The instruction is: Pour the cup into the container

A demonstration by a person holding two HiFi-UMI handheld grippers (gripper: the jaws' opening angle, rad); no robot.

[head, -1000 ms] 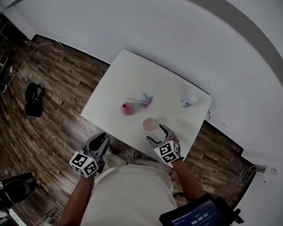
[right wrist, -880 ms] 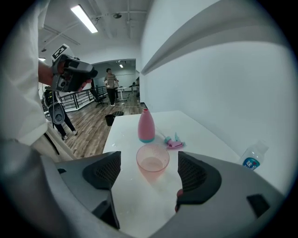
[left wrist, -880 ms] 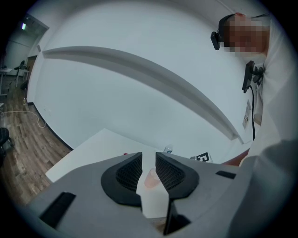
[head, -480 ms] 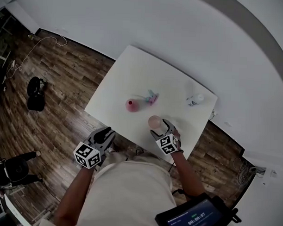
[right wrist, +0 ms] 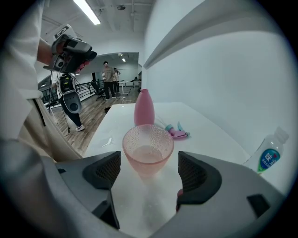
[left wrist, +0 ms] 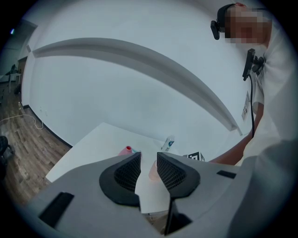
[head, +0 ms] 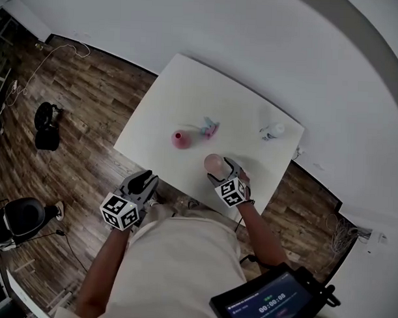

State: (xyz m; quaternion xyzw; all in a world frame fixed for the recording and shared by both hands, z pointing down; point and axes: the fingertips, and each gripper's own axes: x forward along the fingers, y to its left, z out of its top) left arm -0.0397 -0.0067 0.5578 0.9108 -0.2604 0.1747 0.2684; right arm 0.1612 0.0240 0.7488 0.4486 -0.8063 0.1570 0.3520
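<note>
Right hand-held gripper (head: 223, 170): jaws wide apart, just opening, cup (right wrist: 148, 148) between them, untouched. Left hand-held gripper (left wrist: 148, 160): jaws narrowly apart, just opening, empty, off the worktop (head: 188, 96) edge.

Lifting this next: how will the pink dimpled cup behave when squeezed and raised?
The cup tapers from a wide rim to a narrow base, so a sideways nudge could tip it and a squeeze might slip along the slope. Its dimpled wall probably aids grip. Holding only a little liquid, it is likely light but may slosh.
</note>
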